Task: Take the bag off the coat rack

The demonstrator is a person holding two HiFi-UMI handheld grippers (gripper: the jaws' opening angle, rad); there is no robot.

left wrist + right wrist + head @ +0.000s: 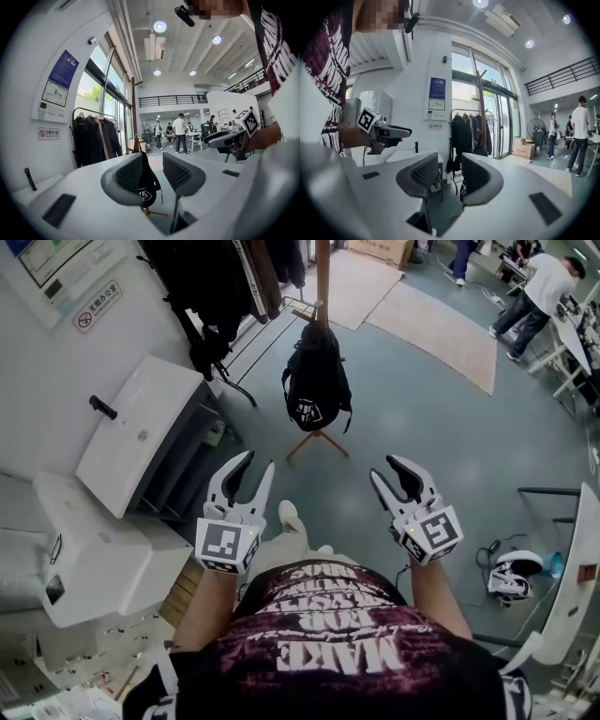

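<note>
Distance first: my left gripper (260, 461) and right gripper (384, 468) gape empty, so I'd step closer, then lift the black backpack (316, 381) up off the coat rack (322, 277).

Your right gripper (449, 161) has its jaws apart, with only air between them. Past them at 12 o'clock stands the wooden coat rack (479, 108), a black bag (480, 150) hanging low on it and dark coats (464, 133) beside it. Your left gripper (401, 133) hovers at 9 o'clock, and 1 person (581, 133) stands at 3 o'clock.
</note>
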